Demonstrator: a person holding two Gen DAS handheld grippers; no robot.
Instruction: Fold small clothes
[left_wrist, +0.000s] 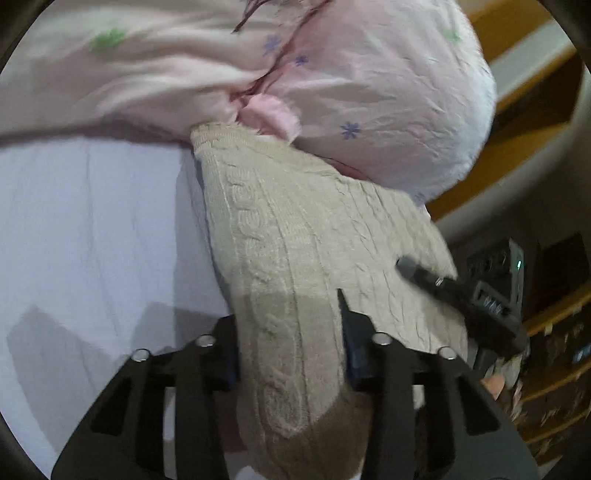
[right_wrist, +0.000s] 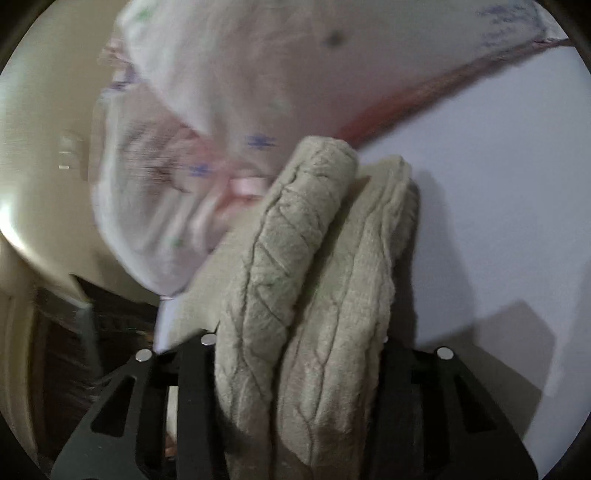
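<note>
A beige cable-knit garment (left_wrist: 295, 240) hangs stretched between both grippers above a white sheet (left_wrist: 92, 229). My left gripper (left_wrist: 291, 354) is shut on one edge of it, the knit bunched between the fingers. The right gripper shows in the left wrist view (left_wrist: 443, 284) as a dark finger at the garment's right edge. In the right wrist view my right gripper (right_wrist: 299, 369) is shut on the same garment (right_wrist: 314, 277), which bulges in two thick folds between its fingers.
A pink pillow with small purple and green flowers (left_wrist: 388, 92) lies just behind the garment and also shows in the right wrist view (right_wrist: 221, 92). Wooden shelving (left_wrist: 554, 369) stands at the right past the bed's edge. A cream wall (right_wrist: 44, 147) is at the left.
</note>
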